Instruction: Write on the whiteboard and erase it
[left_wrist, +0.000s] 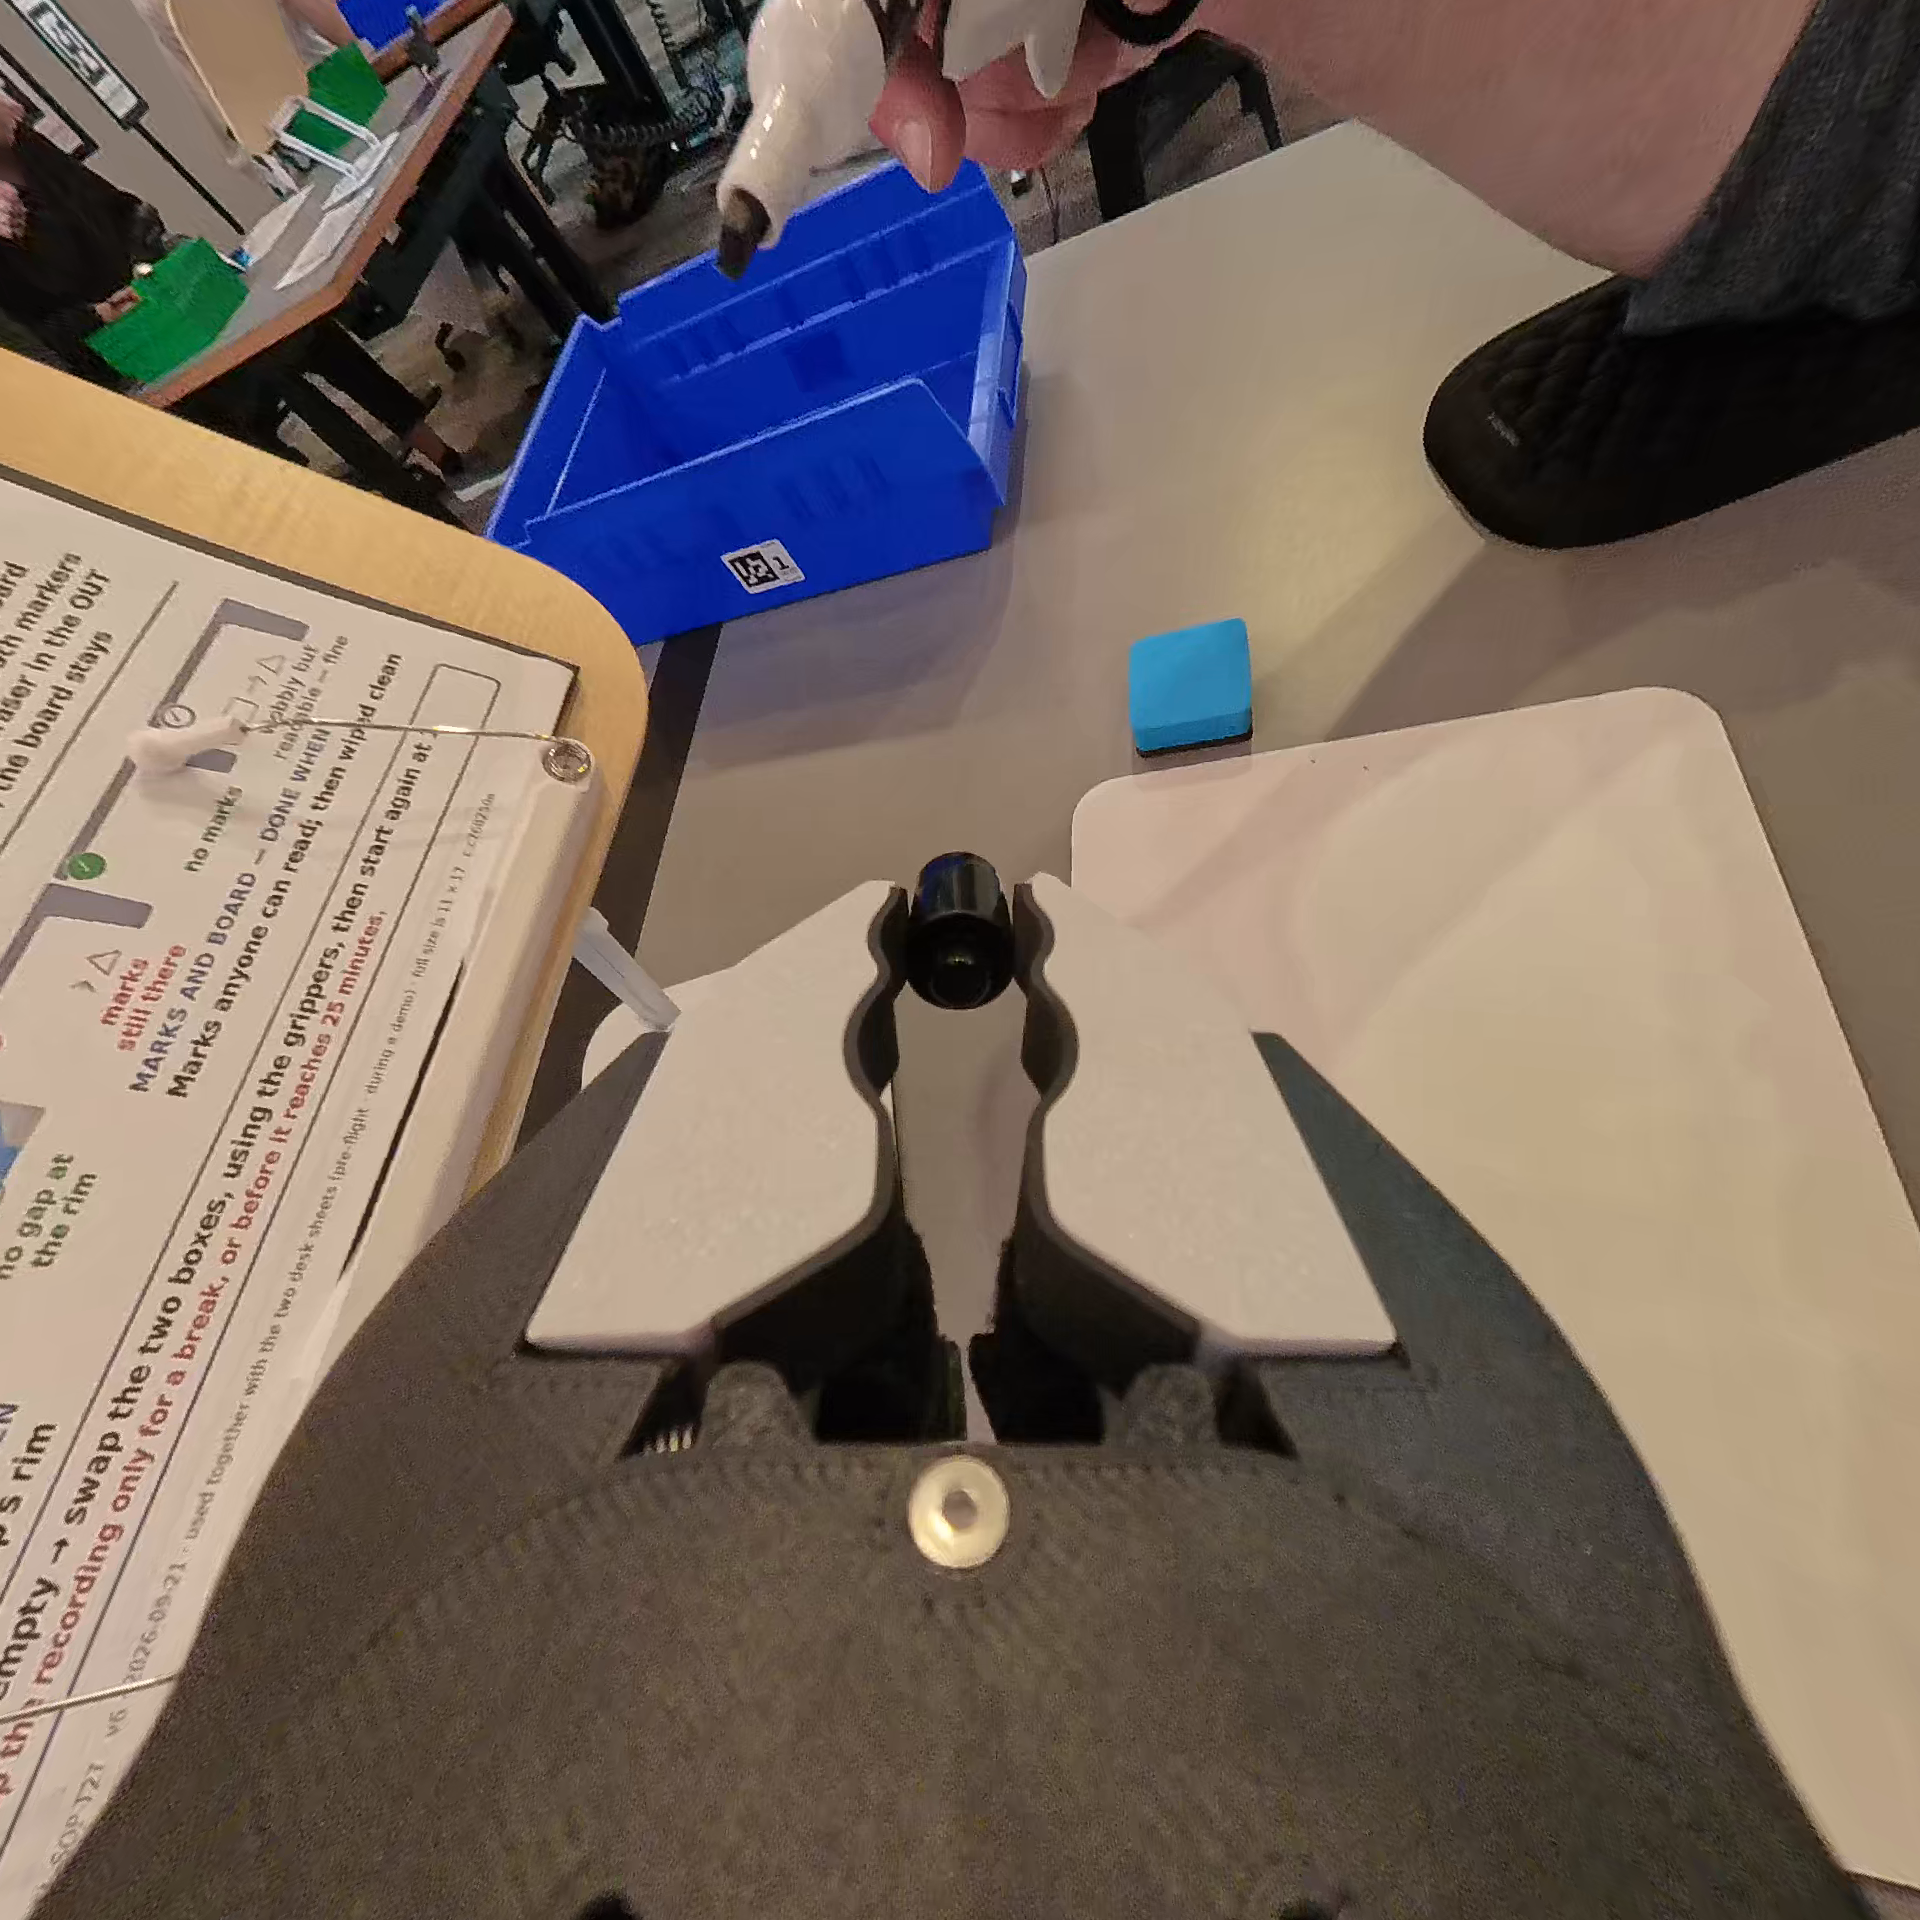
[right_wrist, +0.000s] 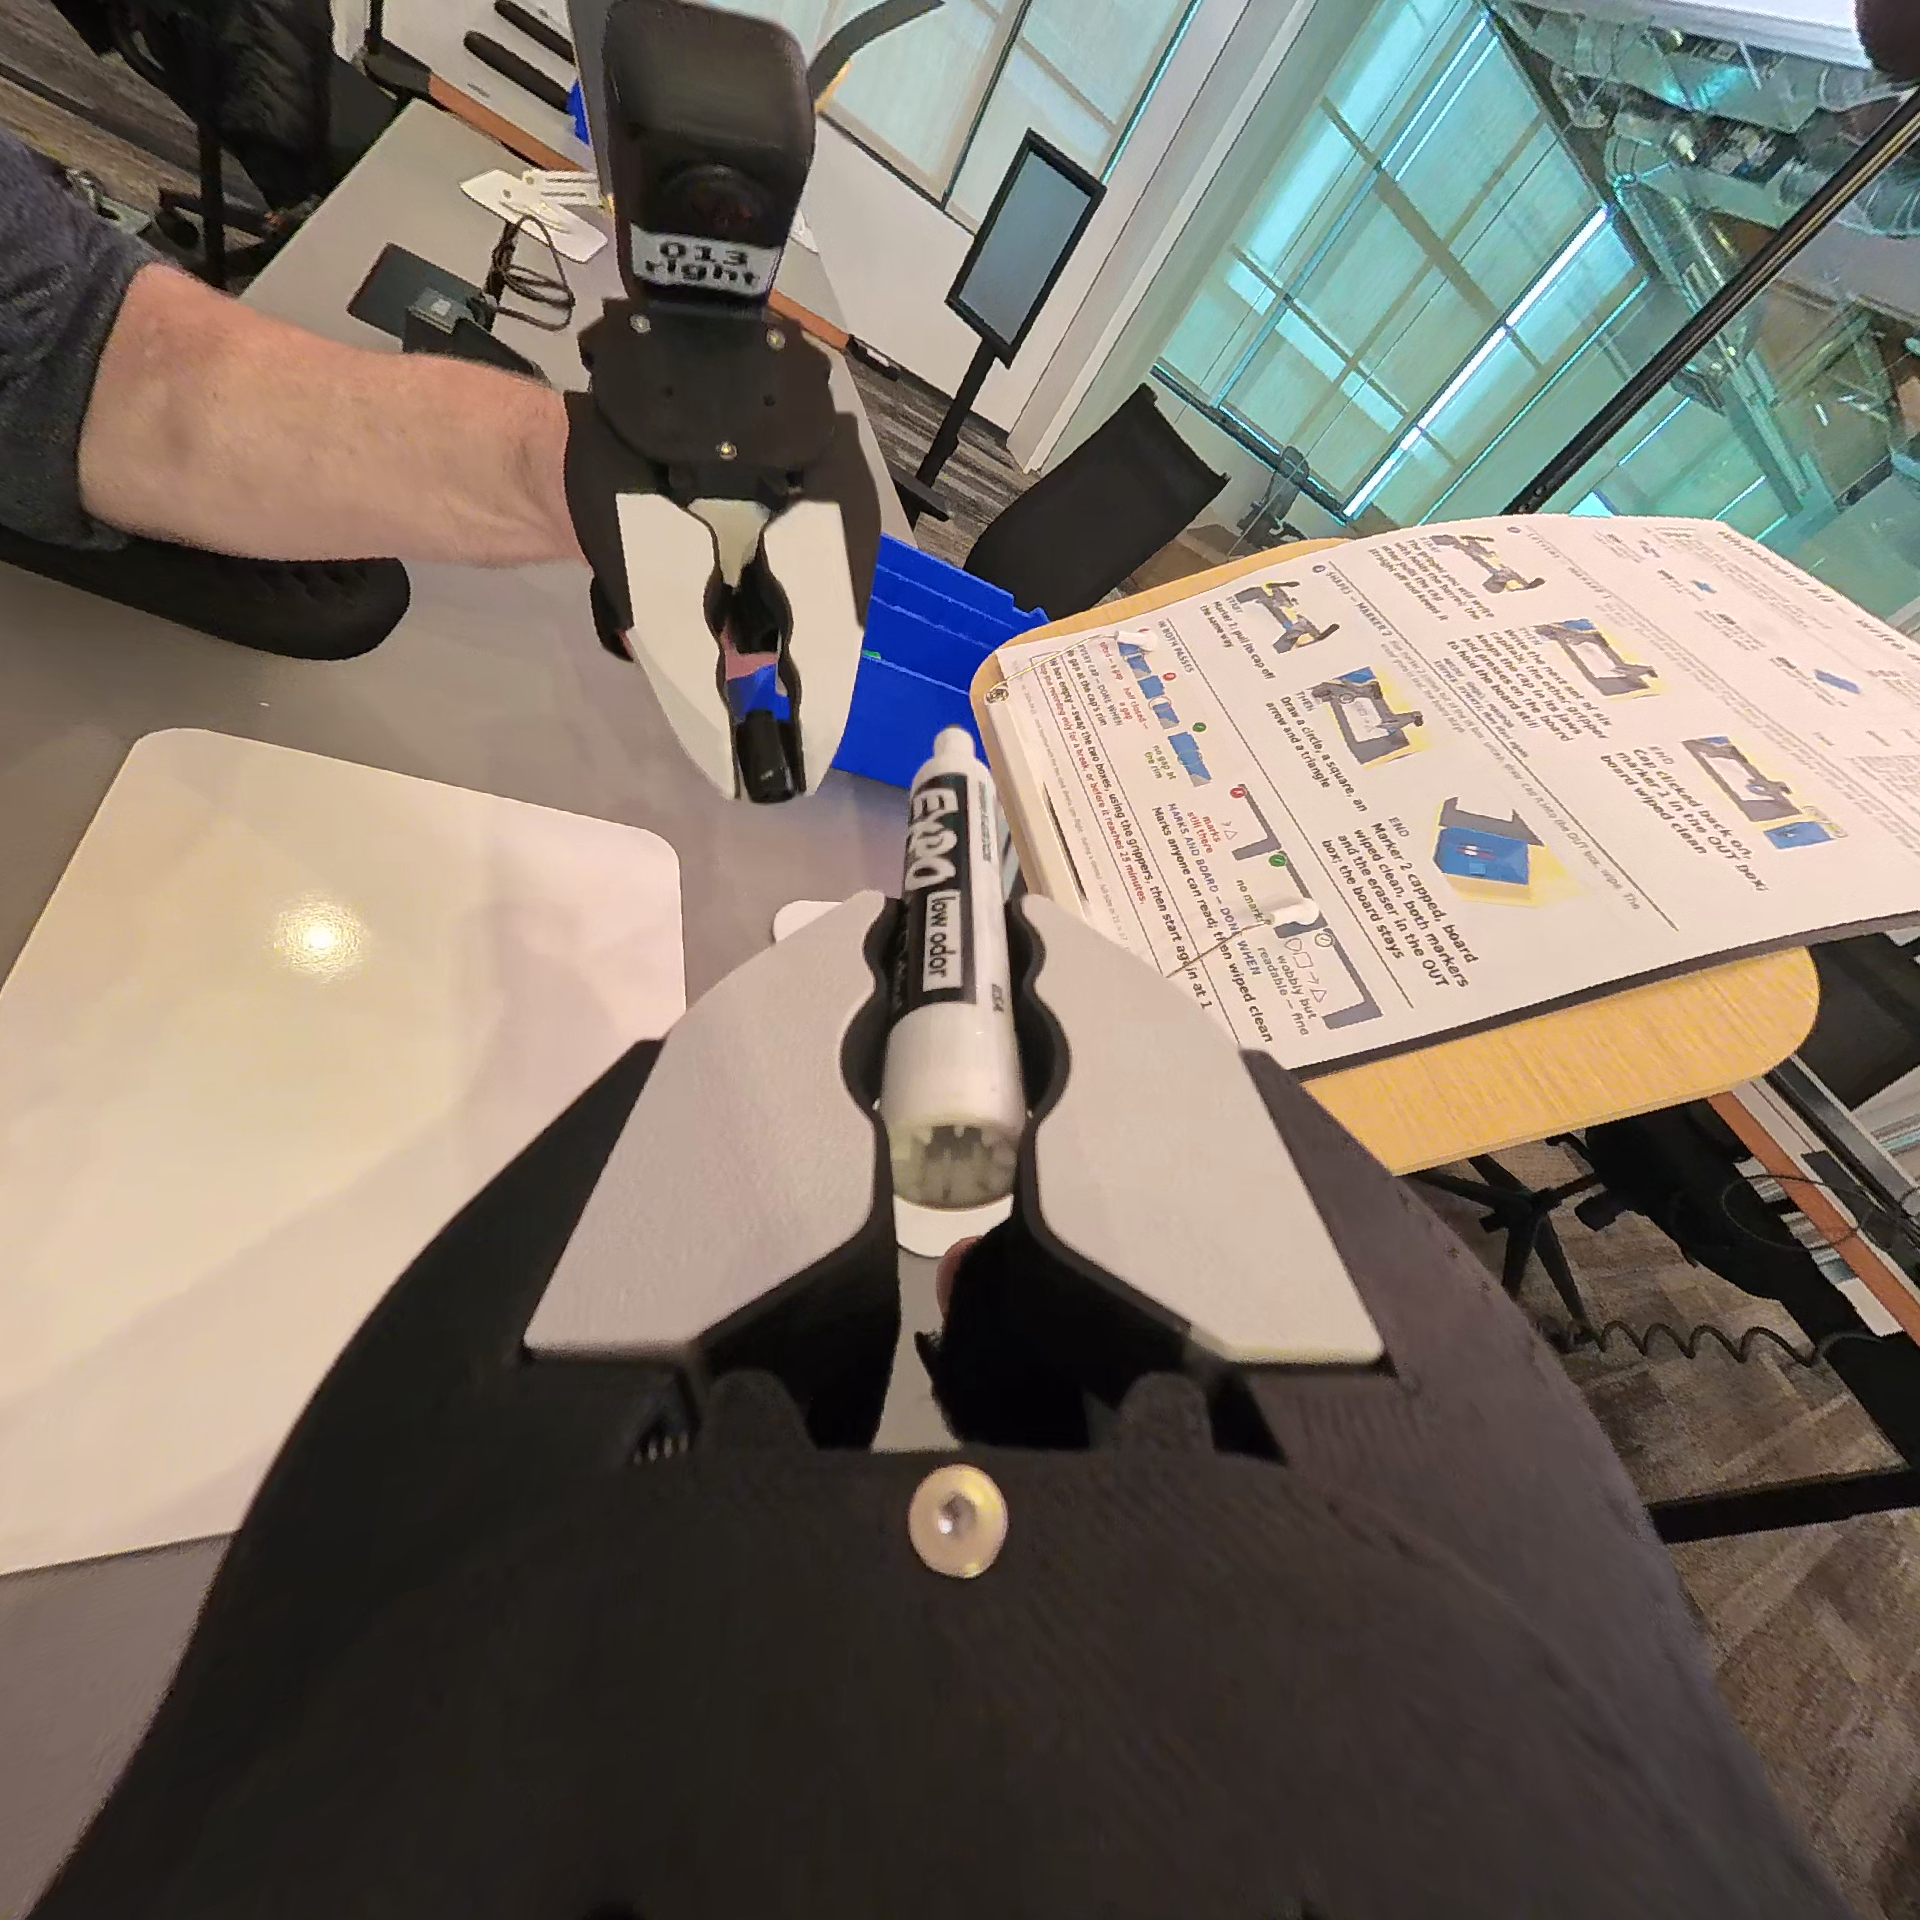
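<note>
The left gripper (left_wrist: 958, 925) has its jaws narrowed onto a black marker cap (left_wrist: 958, 935), which sits right at the fingertips with a pad pressed on each side; the right wrist view shows the same cap (right_wrist: 767, 764) poking out of those tips. The right gripper (right_wrist: 954, 935) has its jaws clamped on the white barrel of a marker (right_wrist: 951, 966), which runs lengthwise between the fingers and juts out well past them. Its butt end lies deep in the jaws.

The whiteboard (left_wrist: 1455, 935) lies flat on the grey surface (left_wrist: 1195, 416), below and to the right of the left jaws. A blue eraser (left_wrist: 1190, 686) rests on the surface just beyond the board's far edge, and a blue bin (left_wrist: 790, 416) stands farther off.

The marker's writing tip is hard to make out in the right wrist view; in the left view it appears dark (left_wrist: 740, 241), high over the bin. The board's near part is hidden behind the gripper body, and its surface shows no marks where visible. An instruction sheet (right_wrist: 1455, 748) on a wooden stand is cut off at the frame edge.
</note>
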